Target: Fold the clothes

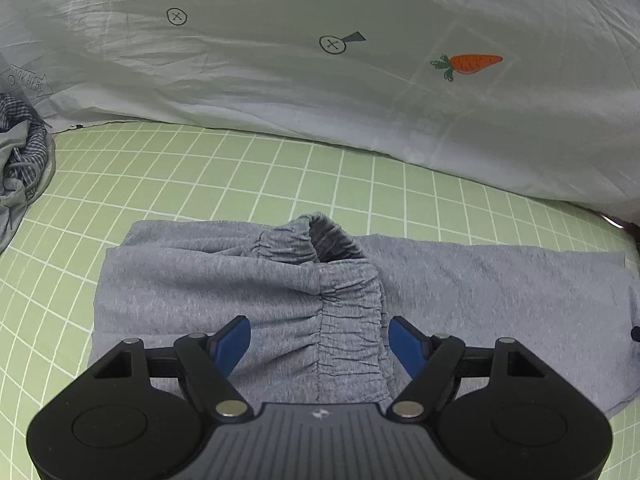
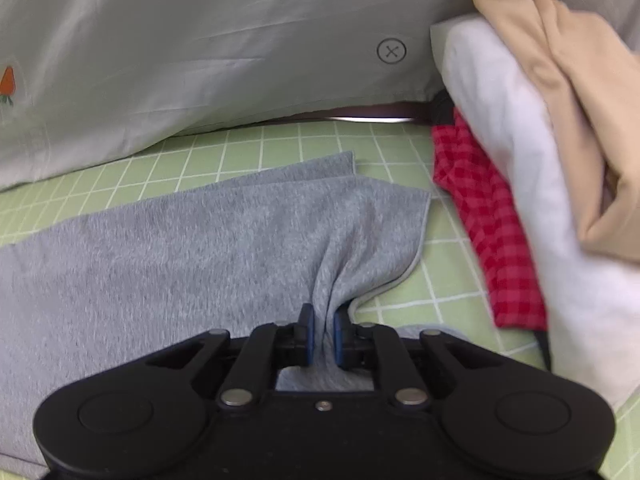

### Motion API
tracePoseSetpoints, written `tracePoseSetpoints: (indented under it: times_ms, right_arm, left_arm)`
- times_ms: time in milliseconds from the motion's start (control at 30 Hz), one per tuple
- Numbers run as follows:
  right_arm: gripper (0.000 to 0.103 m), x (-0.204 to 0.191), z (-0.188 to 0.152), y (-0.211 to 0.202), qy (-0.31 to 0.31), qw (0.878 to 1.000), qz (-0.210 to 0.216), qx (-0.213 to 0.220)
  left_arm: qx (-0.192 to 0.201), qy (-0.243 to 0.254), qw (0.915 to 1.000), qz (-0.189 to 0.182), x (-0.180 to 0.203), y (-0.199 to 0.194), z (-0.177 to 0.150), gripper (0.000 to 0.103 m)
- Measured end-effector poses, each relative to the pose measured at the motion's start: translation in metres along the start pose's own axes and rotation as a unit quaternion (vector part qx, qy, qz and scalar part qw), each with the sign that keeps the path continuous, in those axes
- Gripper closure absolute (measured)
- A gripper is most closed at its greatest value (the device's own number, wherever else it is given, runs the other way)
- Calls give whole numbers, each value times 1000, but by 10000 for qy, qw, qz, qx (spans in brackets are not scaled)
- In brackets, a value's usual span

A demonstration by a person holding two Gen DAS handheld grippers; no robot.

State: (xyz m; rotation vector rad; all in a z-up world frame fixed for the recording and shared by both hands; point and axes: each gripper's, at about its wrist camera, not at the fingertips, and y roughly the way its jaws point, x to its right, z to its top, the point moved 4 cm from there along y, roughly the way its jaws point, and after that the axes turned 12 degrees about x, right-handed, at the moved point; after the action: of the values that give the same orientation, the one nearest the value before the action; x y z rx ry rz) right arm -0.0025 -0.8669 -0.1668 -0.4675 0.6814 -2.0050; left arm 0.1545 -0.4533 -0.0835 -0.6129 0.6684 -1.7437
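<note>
At the far left of the left wrist view, a crumpled blue plaid garment (image 1: 18, 152) is lying on the green grid-patterned sheet (image 1: 224, 176). A pale grey quilt (image 1: 280, 72), printed with a small orange carrot (image 1: 472, 64), is bunching along the back of the bed. In the middle, the grey sweatpants (image 1: 192, 280) are lying flat on the sheet, their gathered elastic waistband (image 1: 348, 320) running toward the camera. The left gripper (image 1: 319, 342) is hovering over that waistband with its blue fingers (image 1: 234, 344) spread wide apart, one on each side of the band, gripping nothing.

In the right wrist view, the same grey fabric (image 2: 160, 260) is stretching across the sheet (image 2: 440, 280) from the left. The right gripper (image 2: 322, 338) is sitting low in the centre, its two blue fingers (image 2: 307, 336) pressed together on a pinched fold of the sweatpants, which is puckering upward from the jaws. To the right, just beside the pants' hem, a pile of other clothes is leaning: a red checked garment (image 2: 488, 232), a white one (image 2: 520, 152) over it, and a beige one (image 2: 580, 100) on top.
</note>
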Motion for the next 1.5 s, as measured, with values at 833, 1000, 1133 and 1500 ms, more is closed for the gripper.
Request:
tracePoseSetpoints:
  times_ms: [833, 1000, 1133, 1500]
  right_arm:
    - [51, -287, -15, -88, -745, 9907, 1139, 68]
    - [34, -263, 15, -92, 137, 9943, 944, 480]
    - [43, -257, 28, -68, 312, 9932, 1047, 403]
    - [69, -291, 38, -8, -182, 9918, 1265, -63]
  left_arm:
    - [108, -739, 9968, 268, -151, -55, -28, 26]
    - [89, -798, 9966, 194, -165, -28, -18, 25]
    - [-69, -773, 9967, 219, -166, -8, -20, 25]
    - [-360, -945, 9944, 312, -166, 0, -43, 24]
